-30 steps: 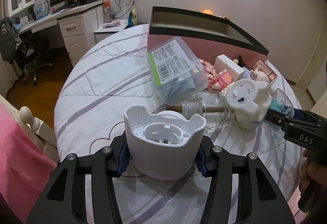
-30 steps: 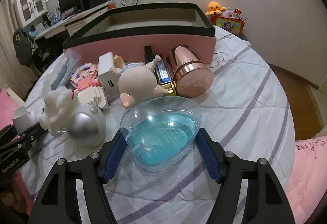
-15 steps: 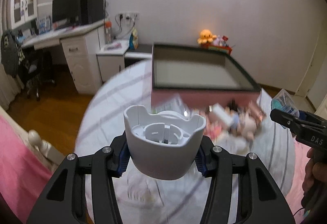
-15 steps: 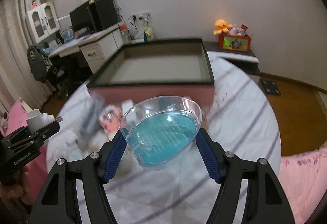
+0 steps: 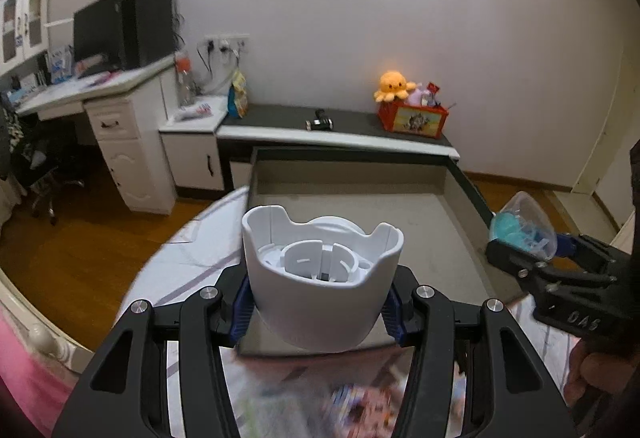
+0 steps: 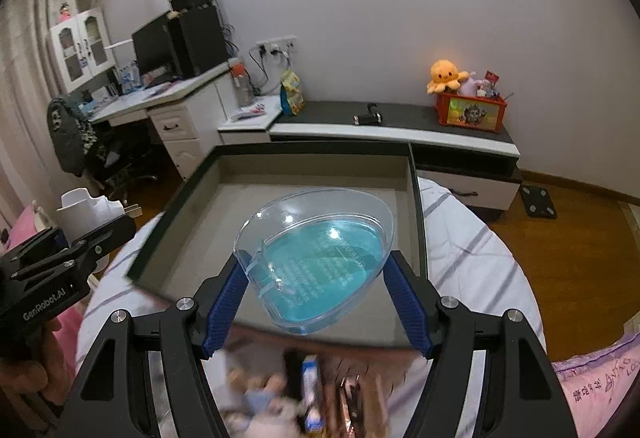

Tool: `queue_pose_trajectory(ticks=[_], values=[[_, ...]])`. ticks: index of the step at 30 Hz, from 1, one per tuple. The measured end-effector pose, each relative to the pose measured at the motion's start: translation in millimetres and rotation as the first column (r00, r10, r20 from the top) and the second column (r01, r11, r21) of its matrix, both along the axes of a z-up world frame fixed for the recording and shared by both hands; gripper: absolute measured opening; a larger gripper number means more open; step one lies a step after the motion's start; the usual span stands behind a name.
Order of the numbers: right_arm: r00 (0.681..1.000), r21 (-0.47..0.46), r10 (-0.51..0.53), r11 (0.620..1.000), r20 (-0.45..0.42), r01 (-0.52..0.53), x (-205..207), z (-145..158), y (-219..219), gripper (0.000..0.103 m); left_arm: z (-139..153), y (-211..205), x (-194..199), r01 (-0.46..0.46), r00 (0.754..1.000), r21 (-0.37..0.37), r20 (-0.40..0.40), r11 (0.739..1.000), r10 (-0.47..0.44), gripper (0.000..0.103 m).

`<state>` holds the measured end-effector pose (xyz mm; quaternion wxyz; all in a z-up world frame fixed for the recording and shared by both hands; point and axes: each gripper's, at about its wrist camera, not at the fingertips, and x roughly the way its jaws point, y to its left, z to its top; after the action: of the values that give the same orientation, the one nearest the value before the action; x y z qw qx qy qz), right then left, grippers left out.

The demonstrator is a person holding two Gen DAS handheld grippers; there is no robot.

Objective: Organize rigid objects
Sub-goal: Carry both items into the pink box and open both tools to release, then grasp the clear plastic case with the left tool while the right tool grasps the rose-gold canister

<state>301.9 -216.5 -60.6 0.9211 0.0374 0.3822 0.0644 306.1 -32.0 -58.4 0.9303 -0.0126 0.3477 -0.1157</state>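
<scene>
My left gripper (image 5: 320, 302) is shut on a white plastic cup-shaped base (image 5: 320, 278) and holds it in the air over the near edge of the open box (image 5: 460, 238). My right gripper (image 6: 316, 302) is shut on a clear heart-shaped case with a blue insert (image 6: 320, 262), also held above the box (image 6: 188, 214). The box has a black rim and a grey bare floor. Each gripper shows in the other view: the right one (image 5: 532, 246) at the right, the left one (image 6: 92, 214) at the left.
Blurred toys and small items lie on the striped round bed cover below the grippers (image 6: 312, 398). A low black-topped cabinet (image 5: 340, 130) with an orange plush octopus (image 5: 394, 84) stands behind the box. A white desk (image 5: 100, 94) is at the left.
Both grippers have risen from the pile of items on the bed and moved forward over the open box, each still holding its object.
</scene>
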Motion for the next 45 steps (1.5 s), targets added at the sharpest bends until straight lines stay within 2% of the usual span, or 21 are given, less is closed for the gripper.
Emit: queue_pose_trajectory(ticks=[7, 9, 11, 13, 14, 16, 20, 27, 32, 40, 45], values=[[0.995, -0.032, 0.004, 0.999, -0.098, -0.007, 35, -36, 2, 0.071, -28, -21, 32, 0.02, 0.996, 0.029, -0.085, 0.999, -0.017, 0.055], [0.993, -0.041, 0.007, 0.999, -0.117, -0.012, 39, -42, 3, 0.071, -30, -21, 34, 0.013, 0.996, 0.037, -0.089, 0.999, -0.01, 0.065], [0.991, -0.053, 0.014, 0.998, -0.134, -0.021, 40, -47, 5, 0.071, -29, -18, 33, -0.009, 0.997, 0.048, -0.078, 0.999, 0.013, 0.087], [0.991, -0.057, 0.017, 0.998, -0.132, -0.024, 38, -48, 7, 0.081, -25, -16, 31, -0.024, 0.998, 0.055, -0.05, 0.998, 0.027, 0.095], [0.992, -0.064, 0.014, 0.998, -0.125, -0.023, 36, -47, 7, 0.084, -23, -15, 29, -0.029, 0.999, 0.057, -0.039, 0.998, 0.031, 0.1], [0.993, -0.073, 0.014, 0.997, -0.12, -0.022, 32, -44, 8, 0.084, -17, -9, 24, -0.045, 0.999, 0.056, -0.014, 0.997, 0.046, 0.103], [0.995, -0.077, -0.011, 0.997, -0.097, 0.003, 22, -36, 9, 0.086, -8, 9, 9, -0.064, 0.998, 0.025, 0.009, 0.998, 0.064, 0.103], [0.999, 0.003, -0.042, 0.999, -0.028, 0.042, -20, -11, 2, 0.086, 12, 44, -42, -0.089, 0.994, -0.038, 0.067, 0.995, 0.091, 0.103], [0.998, 0.026, -0.048, 0.999, 0.03, 0.047, -59, 9, 3, 0.086, 22, 57, -80, -0.102, 0.989, -0.038, 0.1, 0.994, 0.105, 0.103], [0.993, 0.03, -0.065, 0.998, 0.096, 0.063, -110, 28, 4, 0.086, 25, 61, -139, -0.115, 0.981, 0.006, 0.161, 0.993, 0.112, 0.103], [0.987, 0.057, -0.089, 0.995, 0.133, 0.082, -143, 29, 1, 0.086, 18, 57, -158, -0.107, 0.984, 0.004, 0.141, 0.994, 0.105, 0.103]])
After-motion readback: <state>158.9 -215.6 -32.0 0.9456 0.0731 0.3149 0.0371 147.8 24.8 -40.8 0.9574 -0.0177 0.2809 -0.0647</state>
